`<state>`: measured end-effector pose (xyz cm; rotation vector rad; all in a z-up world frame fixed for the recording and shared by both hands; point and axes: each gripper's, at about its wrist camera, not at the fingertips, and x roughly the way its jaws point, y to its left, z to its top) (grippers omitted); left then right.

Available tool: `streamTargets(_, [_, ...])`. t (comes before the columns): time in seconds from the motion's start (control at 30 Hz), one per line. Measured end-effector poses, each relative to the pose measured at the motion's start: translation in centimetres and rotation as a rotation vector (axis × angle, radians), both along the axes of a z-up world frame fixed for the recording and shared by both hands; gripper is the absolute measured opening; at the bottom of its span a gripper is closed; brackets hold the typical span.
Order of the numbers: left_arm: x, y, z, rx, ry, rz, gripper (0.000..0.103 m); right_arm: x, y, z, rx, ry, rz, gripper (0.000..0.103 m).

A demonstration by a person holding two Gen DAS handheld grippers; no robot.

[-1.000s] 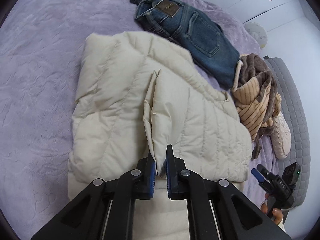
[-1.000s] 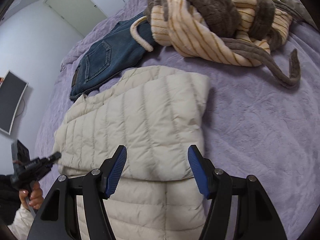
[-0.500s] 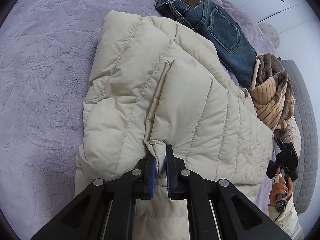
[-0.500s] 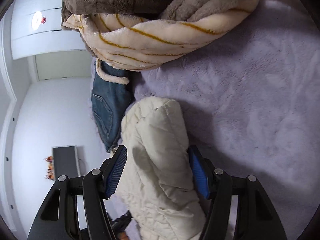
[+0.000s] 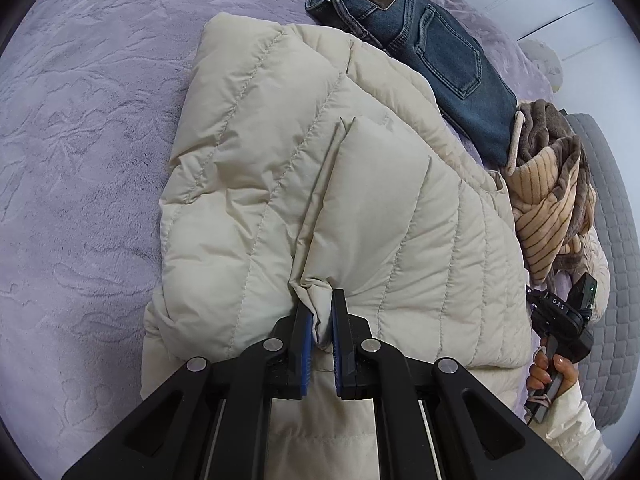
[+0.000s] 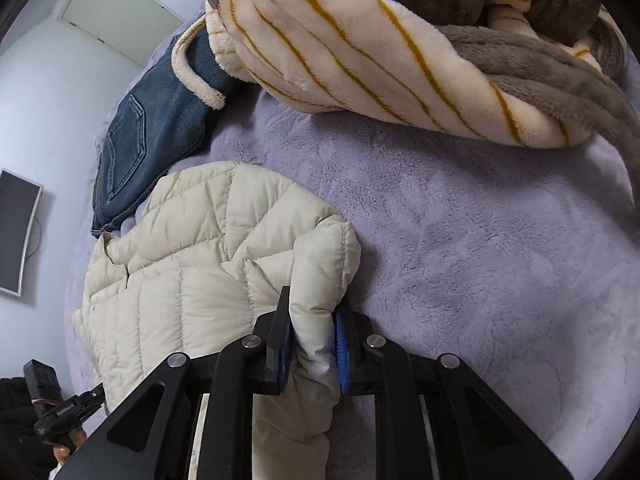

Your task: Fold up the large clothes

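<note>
A cream puffer jacket (image 5: 320, 184) lies partly folded on the purple bedspread (image 5: 80, 160). My left gripper (image 5: 322, 308) is shut on the near corner of its folded-over panel, and cloth fills the narrow gap between the blue pads. In the right wrist view the jacket's (image 6: 192, 280) right edge bulges up between the jaws of my right gripper (image 6: 312, 312). Those jaws are closing and their pads press into the padded fabric. A person's hand (image 5: 550, 368) grips the right tool's handle at the jacket's right side.
Folded blue jeans (image 5: 420, 40) lie beyond the jacket. A heap of striped cream and brown fleece (image 6: 380, 40) sits at the back right, partly over the jeans (image 6: 152, 140). Bare purple bedspread (image 6: 480, 260) spreads right of the jacket. A dark screen (image 6: 16, 232) hangs on the wall.
My right gripper came down onto the jacket's right edge and its jaws narrowed from wide apart to pinching the fabric. The left gripper kept its hold, with only a small shift of view.
</note>
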<state>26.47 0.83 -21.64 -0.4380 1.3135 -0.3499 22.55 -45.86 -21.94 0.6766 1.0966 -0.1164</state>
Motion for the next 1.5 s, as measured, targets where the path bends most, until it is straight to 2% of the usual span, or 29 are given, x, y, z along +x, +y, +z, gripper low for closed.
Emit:
streamTargets(0.1, [0.0, 0.0, 0.0, -0.001, -0.001, 0.002, 0.01, -0.4, -0.4, 0.5, -0.046, 0.006, -0.054, 0.035])
streamTargets(0.23, [0.0, 0.0, 0.0, -0.001, 0.0, 0.009, 0.01, -2.2, -0.6, 3.2, -0.202, 0.032, -0.134, 0.036])
streamTargets(0.3, [-0.1, 0.1, 0.0, -0.003, -0.001, 0.013, 0.01, -3.4, 0.0, 4.8, -0.239, 0.01, -0.138, 0.031])
streamTargets(0.37, [-0.2, 0.1, 0.0, -0.005, -0.001, 0.017, 0.01, -5.1, 0.9, 6.3, -0.223, -0.028, -0.109, 0.024])
streamTargets(0.43, [-0.2, 0.0, 0.0, -0.003, -0.002, 0.018, 0.01, -6.3, 2.7, 7.2, -0.195, -0.056, -0.054, 0.024])
streamTargets(0.53, [-0.3, 0.0, 0.1, 0.009, -0.008, 0.015, 0.01, -7.9, 5.2, 6.3, -0.164, -0.031, 0.024, 0.024])
streamTargets(0.67, [-0.6, -0.3, 1.5, 0.07, -0.019, -0.002, 0.01, -8.7, 6.7, 2.9, -0.232, 0.085, 0.046, 0.024])
streamTargets(0.8, [-1.7, 0.7, 5.4, 0.167, -0.131, -0.035, 0.01, -8.9, 6.4, 2.4, -0.219, 0.084, 0.019, 0.024])
streamTargets(0.97, [-0.9, 0.5, 7.6, 0.162, -0.208, -0.081, 0.01, -8.6, 6.2, 2.1, -0.232, 0.081, 0.041, 0.024])
streamTargets(1.1, [0.5, -2.7, 7.1, 0.187, -0.243, -0.154, 0.01, -9.0, 6.8, 3.0, -0.267, 0.08, 0.042, 0.024])
streamTargets(1.17, [1.2, -3.8, 6.4, 0.209, -0.248, -0.182, 0.01, -8.9, 7.2, 4.5, -0.277, 0.023, 0.042, 0.024])
streamTargets(1.27, [1.8, -3.9, 3.8, 0.239, -0.196, -0.173, 0.01, -8.0, 7.5, 6.2, -0.256, -0.042, 0.061, 0.024])
streamTargets(1.37, [1.9, -3.1, 1.8, 0.253, -0.162, -0.158, 0.01, -6.5, 7.4, 4.7, -0.26, 0.023, 0.074, 0.024])
streamTargets(1.43, [1.8, -2.8, 1.3, 0.249, -0.157, -0.158, 0.01, -5.9, 7.1, 2.6, -0.247, 0.078, 0.071, 0.024])
streamTargets(1.5, [1.7, -2.8, 1.2, 0.258, -0.162, -0.16, 0.01, -5.9, 7.0, 1.2, -0.244, 0.089, 0.073, 0.021])
